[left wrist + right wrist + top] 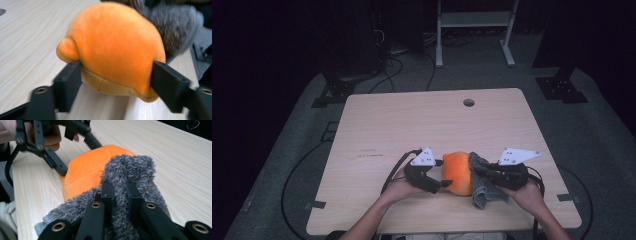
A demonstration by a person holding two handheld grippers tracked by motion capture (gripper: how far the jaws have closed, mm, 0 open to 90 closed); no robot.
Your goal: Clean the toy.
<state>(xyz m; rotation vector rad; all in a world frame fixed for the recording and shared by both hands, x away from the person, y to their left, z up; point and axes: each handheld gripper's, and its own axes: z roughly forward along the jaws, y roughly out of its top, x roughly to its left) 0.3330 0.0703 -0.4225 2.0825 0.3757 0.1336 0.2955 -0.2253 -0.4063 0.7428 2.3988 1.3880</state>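
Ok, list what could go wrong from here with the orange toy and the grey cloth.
1. The left gripper grips the orange plush toy only low on its soft sides; the toy could squeeze out and roll.
2. The right gripper pinches just a fold of the grey fuzzy cloth; a pull may slip it free.
3. Both sit near the table front edge; either might drop off.

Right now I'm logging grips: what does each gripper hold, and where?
Right gripper pinches a fold of the grey cloth; left gripper clasps the orange plush by its sides.
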